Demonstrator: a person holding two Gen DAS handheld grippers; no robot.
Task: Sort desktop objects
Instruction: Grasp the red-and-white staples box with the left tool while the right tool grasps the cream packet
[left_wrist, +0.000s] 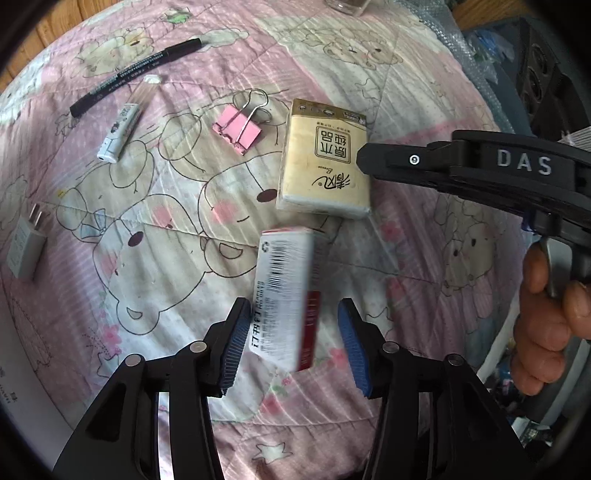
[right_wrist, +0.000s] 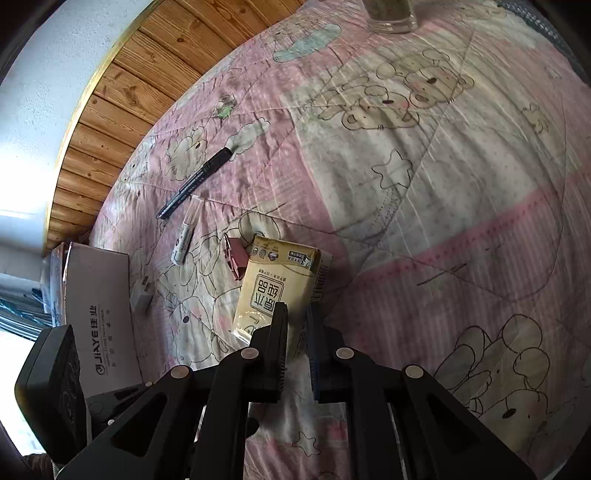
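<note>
The left gripper (left_wrist: 291, 343) points steeply down with its blue pads (left_wrist: 234, 343) spread wide; a white box (left_wrist: 286, 295) with a barcode and a red side sits between them, blurred, and the pads do not press on it. Whether the box rests on the quilt (left_wrist: 155, 229) or hangs just above it cannot be told.

Just beyond the box lies a yellow tissue pack (left_wrist: 325, 162) (printed with large characters), and the right gripper (right_wrist: 297, 347) is over its near end, jaws drawn almost together. In the right wrist view a narrow strip of the pack shows in the slit between them, but whether they pinch it is unclear. A hand (left_wrist: 546, 314) grips that tool's handle.

Further out on the quilt, a pink binder clip (left_wrist: 238, 129) lies just beside the tissue pack. Left of it lie a small white tube (left_wrist: 118, 134) and a black pen (left_wrist: 136, 75), near each other. A grey plug adapter (left_wrist: 27, 247) lies well apart at the left edge. A white carton (right_wrist: 99, 314) stands beside the quilt, and a glass (right_wrist: 391, 16) at its far edge.
</note>
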